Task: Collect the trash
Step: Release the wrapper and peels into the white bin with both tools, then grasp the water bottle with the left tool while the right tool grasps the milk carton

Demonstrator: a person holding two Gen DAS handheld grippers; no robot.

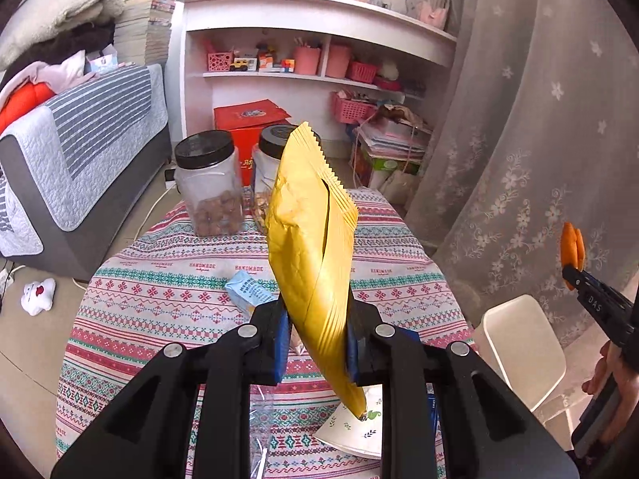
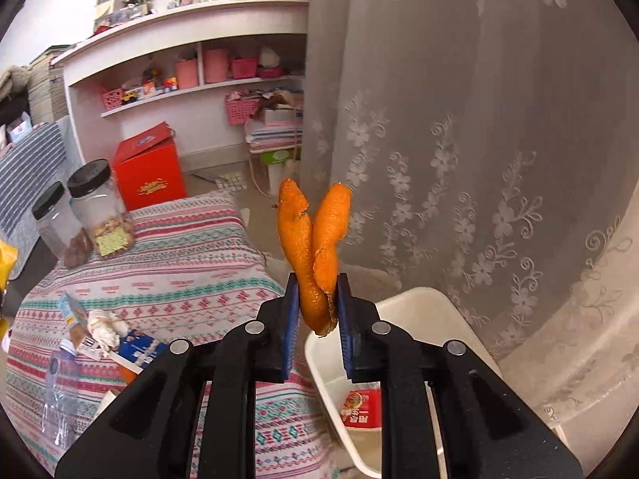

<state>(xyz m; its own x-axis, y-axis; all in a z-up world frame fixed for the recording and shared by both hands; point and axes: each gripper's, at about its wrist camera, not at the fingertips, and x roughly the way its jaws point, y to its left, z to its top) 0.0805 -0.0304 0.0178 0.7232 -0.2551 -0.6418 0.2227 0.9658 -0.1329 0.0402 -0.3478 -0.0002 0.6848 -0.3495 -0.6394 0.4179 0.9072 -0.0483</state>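
Observation:
My left gripper [image 1: 317, 329] is shut on a gold foil snack bag [image 1: 309, 247] and holds it upright above the table with the patterned cloth [image 1: 167, 283]. My right gripper [image 2: 317, 311] is shut on a curled orange peel [image 2: 313, 247], held over the rim of a white bin [image 2: 415, 307] beside the table. The bin holds a red wrapper [image 2: 361, 409]. In the left wrist view the bin [image 1: 523, 343] is at the right, with the right gripper and peel [image 1: 572, 245] above it. More trash lies on the table: a blue carton [image 1: 247, 289], a crumpled tissue [image 2: 104, 327], a plastic bottle [image 2: 60, 383], a paper cup [image 1: 355, 431].
Two clear jars with black lids [image 1: 207, 183] stand at the table's far edge. A lace curtain [image 2: 479, 159] hangs close on the right. A grey sofa [image 1: 80, 159] is at the left, a white shelf [image 1: 311, 60] and a red box [image 2: 147, 167] behind.

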